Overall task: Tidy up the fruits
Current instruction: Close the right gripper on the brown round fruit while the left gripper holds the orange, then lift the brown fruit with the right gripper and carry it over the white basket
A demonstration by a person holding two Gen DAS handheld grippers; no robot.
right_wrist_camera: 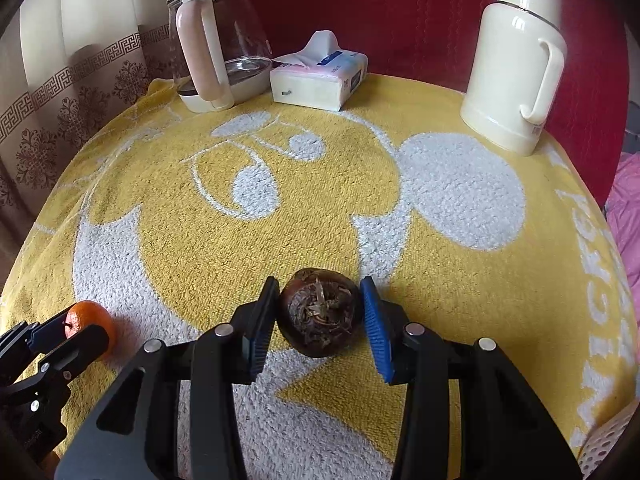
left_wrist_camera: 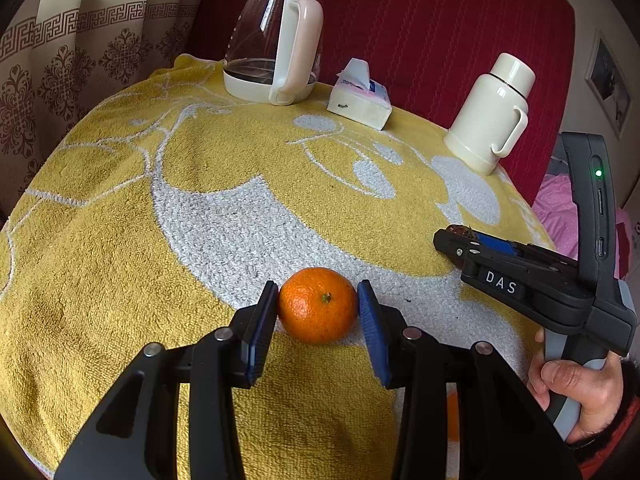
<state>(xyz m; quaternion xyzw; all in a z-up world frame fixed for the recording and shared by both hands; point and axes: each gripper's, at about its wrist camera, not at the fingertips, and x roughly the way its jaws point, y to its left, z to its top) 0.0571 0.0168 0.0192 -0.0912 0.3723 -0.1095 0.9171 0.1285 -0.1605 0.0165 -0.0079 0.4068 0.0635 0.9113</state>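
A: Two grippers are in view. What does each hold?

B: The left gripper (left_wrist_camera: 318, 306) is clamped on the orange (left_wrist_camera: 318, 304), both blue pads touching its sides. The fruit sits low over the yellow towel (left_wrist_camera: 120, 280), near the front edge; whether it touches the cloth cannot be told.

A: And the right gripper (right_wrist_camera: 320, 312)?

B: Its fingers are closed on a dark brown fruit (right_wrist_camera: 320, 312) with a dried, shaggy top, just above the towel's white patch.

A: Rear of the table?

B: A glass kettle (left_wrist_camera: 276, 40), a tissue pack (left_wrist_camera: 360, 96) beside it, and a cream thermos (left_wrist_camera: 490, 114) well apart on the right.
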